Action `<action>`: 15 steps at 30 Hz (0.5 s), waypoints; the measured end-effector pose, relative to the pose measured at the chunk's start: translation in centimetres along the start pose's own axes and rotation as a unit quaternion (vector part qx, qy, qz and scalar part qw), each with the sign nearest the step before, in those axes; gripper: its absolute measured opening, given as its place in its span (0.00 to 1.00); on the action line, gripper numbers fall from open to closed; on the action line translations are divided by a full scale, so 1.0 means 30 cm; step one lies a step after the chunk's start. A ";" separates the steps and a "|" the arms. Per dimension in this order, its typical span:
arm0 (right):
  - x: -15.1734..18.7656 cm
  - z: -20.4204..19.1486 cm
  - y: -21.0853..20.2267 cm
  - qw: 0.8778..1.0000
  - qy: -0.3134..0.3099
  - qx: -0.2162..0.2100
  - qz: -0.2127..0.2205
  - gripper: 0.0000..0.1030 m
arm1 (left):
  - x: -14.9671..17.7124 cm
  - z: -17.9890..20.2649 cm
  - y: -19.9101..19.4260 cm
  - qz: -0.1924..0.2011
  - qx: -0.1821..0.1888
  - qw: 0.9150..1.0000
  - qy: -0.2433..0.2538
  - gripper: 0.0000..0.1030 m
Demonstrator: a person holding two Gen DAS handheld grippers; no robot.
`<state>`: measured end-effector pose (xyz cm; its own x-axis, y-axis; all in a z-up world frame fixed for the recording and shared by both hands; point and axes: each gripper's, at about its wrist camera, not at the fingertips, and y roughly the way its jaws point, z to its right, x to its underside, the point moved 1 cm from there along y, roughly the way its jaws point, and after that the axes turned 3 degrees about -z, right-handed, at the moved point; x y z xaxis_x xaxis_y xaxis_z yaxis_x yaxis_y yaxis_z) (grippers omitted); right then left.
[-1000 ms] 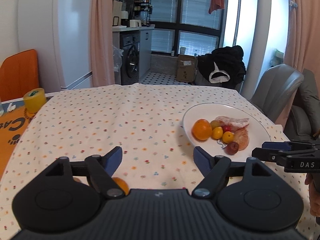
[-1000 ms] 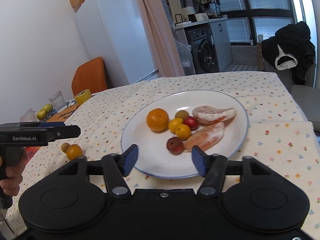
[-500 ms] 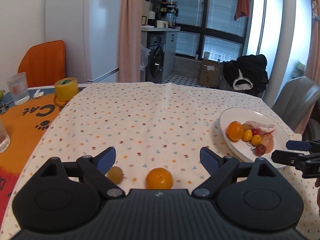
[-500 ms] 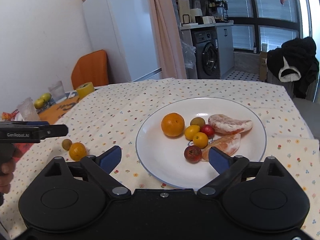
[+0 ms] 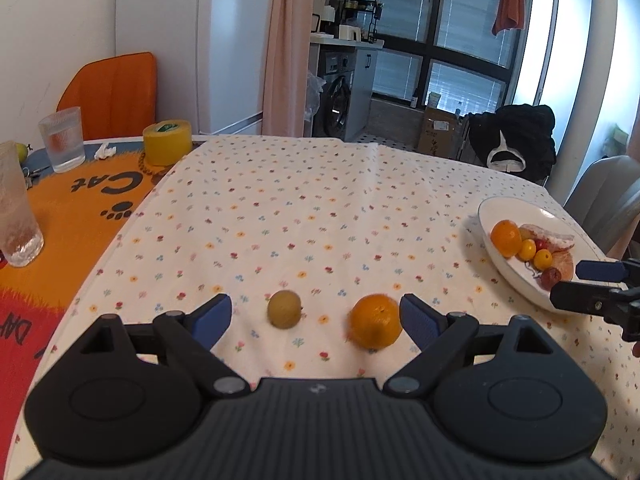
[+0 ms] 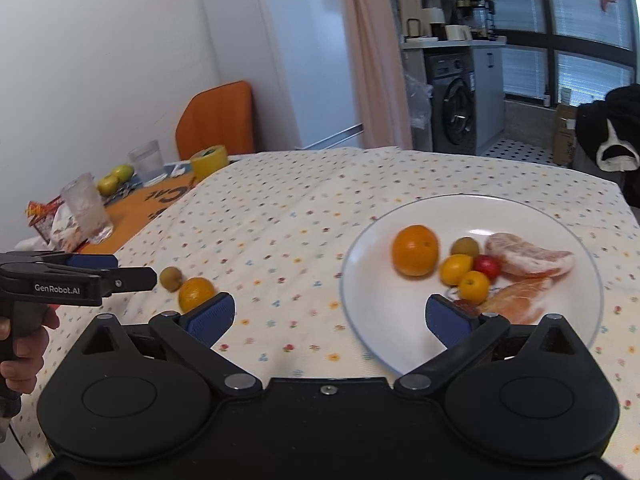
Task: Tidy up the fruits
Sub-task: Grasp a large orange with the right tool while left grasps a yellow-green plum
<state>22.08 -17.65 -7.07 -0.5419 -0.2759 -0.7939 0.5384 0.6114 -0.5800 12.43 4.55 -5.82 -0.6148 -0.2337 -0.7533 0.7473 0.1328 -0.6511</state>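
Left gripper: fingers spread wide, empty, low centre of frame. Between them on the floral-cloth worktop, a small round orange tangerine and small greenish-brown fruit. Right gripper: fingers spread, empty, over the white round plate of fruit.

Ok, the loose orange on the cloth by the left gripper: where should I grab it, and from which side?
Grip the orange across its widest middle, coming in low and straight ahead with the left gripper, which is open. It is round, so any opposite sides should do. Shift right first: the small green fruit also lies between the fingers.
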 end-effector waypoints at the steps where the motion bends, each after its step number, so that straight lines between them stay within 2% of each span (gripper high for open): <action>1: -0.002 -0.012 0.008 1.000 -0.004 -0.003 -0.004 1.00 | 0.005 -0.008 0.000 -0.002 -0.001 1.000 -0.002 0.87; 15: -0.028 -0.155 0.106 0.998 -0.046 -0.038 -0.034 0.99 | 0.052 -0.107 0.014 -0.007 0.005 0.999 -0.031 0.85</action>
<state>21.24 -12.02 -7.39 -0.5113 -0.3839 -0.7689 0.4506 0.6422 -0.6202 10.97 7.35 -7.55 -0.6086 -0.2954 -0.7364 0.7413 0.1194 -0.6605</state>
